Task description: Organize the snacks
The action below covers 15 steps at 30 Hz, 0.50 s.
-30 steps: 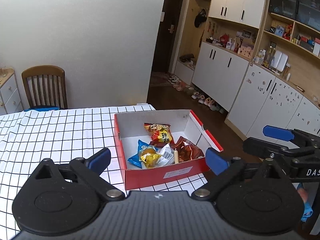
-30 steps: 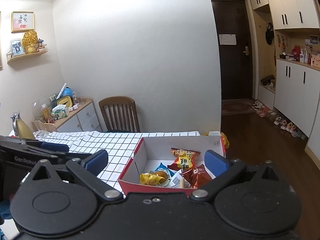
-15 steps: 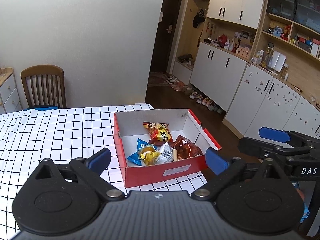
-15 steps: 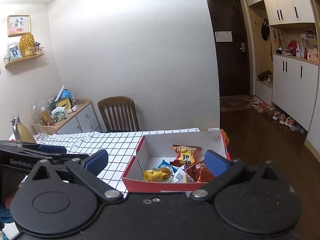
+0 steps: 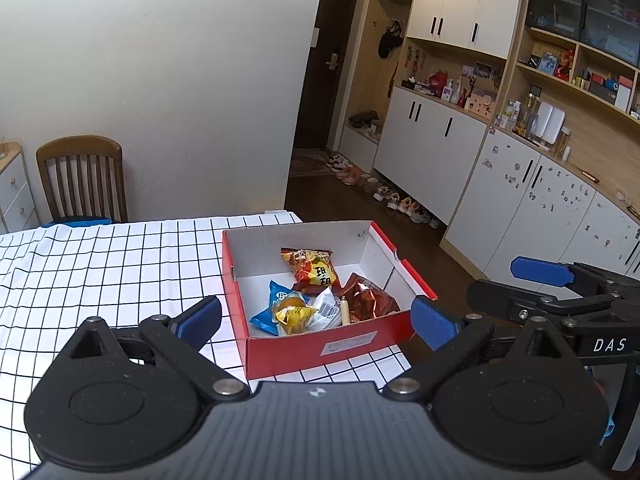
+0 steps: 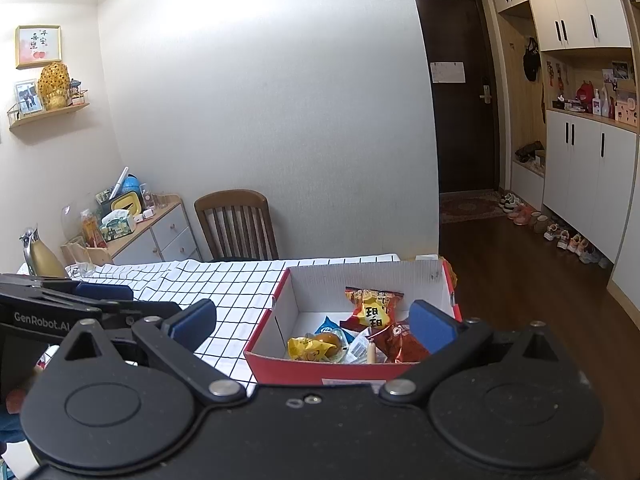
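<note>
Red snack box with packets on a checked tablecloth, both grippers held back from it.

In the left wrist view, the left gripper point(image 5: 316, 318) spreads its blue-padded fingers point(image 5: 200, 316) wide with nothing between them; the red box point(image 5: 312, 350) sits at frame centre near the table corner, on the grid-patterned tablecloth point(image 5: 100, 264). Inside lie an orange chip bag point(image 5: 310, 270) toward the back wall, a blue packet point(image 5: 276, 294), a yellow packet point(image 5: 294, 314) and a brown foil bag point(image 5: 370, 298). The right gripper point(image 6: 312, 322) is likewise released and empty, the box at lower centre of its view. A wooden chair point(image 5: 82, 178) stands at middle left, white cabinets point(image 5: 432, 148) at right.
</note>
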### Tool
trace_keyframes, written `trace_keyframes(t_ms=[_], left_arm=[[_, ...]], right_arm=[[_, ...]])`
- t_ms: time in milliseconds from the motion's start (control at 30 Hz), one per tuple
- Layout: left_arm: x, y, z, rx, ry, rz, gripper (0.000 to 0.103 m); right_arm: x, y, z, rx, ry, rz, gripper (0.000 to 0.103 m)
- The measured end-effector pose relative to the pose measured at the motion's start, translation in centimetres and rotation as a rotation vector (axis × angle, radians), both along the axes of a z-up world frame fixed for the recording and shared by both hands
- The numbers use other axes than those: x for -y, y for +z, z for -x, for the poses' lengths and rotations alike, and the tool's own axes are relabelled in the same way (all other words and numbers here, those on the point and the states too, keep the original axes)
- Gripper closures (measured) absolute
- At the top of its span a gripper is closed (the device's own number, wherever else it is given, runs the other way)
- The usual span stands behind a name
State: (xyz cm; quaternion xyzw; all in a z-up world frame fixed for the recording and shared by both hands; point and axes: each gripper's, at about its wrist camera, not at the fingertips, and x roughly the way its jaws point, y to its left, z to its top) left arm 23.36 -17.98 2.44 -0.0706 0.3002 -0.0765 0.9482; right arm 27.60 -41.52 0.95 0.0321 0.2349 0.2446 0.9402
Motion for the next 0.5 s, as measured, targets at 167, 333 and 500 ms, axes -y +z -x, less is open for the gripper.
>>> trace_keyframes(t_ms=[167, 333, 500], left_arm=[[0.01, 0.00, -0.04, -0.001, 0.000, 0.002, 0.002], [-0.01, -0.10, -0.16, 0.000, 0.003, 0.000, 0.002], [-0.07, -0.09, -0.27, 0.001, 0.006, 0.003, 0.002]], right_arm=[[0.06, 0.04, 0.08, 0.000, -0.002, 0.003, 0.000], [0.02, 0.07, -0.01, -0.003, -0.005, 0.002, 0.000], [0.09, 0.02, -0.07, -0.006, -0.008, -0.003, 0.000]])
